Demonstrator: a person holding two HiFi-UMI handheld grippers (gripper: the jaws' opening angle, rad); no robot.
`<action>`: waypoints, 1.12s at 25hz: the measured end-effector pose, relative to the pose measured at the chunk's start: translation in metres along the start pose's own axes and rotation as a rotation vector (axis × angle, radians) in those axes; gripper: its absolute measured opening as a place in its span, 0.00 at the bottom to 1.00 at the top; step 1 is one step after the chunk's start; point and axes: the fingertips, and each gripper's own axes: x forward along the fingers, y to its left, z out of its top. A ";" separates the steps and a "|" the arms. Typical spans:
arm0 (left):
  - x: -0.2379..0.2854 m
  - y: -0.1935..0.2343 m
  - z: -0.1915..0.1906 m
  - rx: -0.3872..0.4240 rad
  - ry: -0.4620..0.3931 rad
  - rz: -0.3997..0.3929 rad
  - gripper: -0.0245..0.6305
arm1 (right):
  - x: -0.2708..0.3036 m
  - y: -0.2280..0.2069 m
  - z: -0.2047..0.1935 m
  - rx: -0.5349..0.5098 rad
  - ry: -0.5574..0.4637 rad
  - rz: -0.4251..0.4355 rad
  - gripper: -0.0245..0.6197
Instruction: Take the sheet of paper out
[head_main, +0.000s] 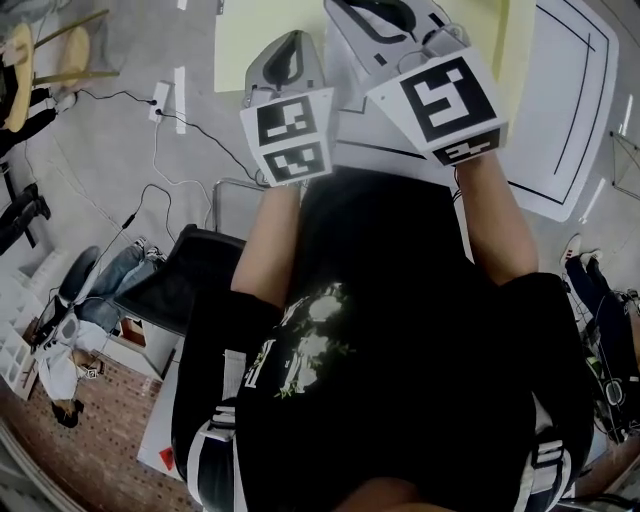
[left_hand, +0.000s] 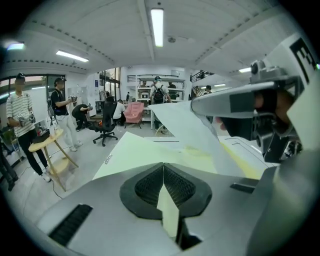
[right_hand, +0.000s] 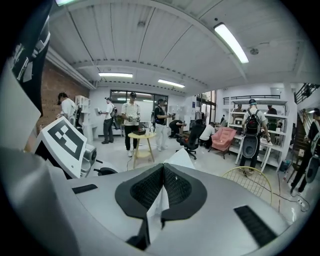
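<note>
A wooden stool (left_hand: 47, 141), black office chair (left_hand: 106, 125) and pink armchair (left_hand: 133, 112) stand on the floor (left_hand: 87, 152).

My head camera looks steeply down past the person's chest, close above the left gripper (head_main: 290, 45) and right gripper (head_main: 385, 15) at the surface's (head_main: 560, 150) near edge. Each gripper camera sits just behind its own jaws, facing level across the room: left along the yellow sheet (left_hand: 150, 150) it pinches, right over a white sheet (right_hand: 181, 158). Both share the wooden stool (left_hand: 50, 142) and pink chair (left_hand: 133, 111).
</note>
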 end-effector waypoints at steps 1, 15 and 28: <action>-0.001 -0.004 0.004 0.001 -0.007 -0.004 0.04 | -0.005 -0.002 0.003 -0.003 -0.011 -0.006 0.04; -0.004 -0.063 0.048 0.044 -0.082 -0.097 0.04 | -0.067 -0.039 0.031 -0.014 -0.093 -0.111 0.04; -0.010 -0.151 0.057 0.096 -0.121 -0.224 0.04 | -0.145 -0.066 0.011 -0.092 -0.047 -0.259 0.04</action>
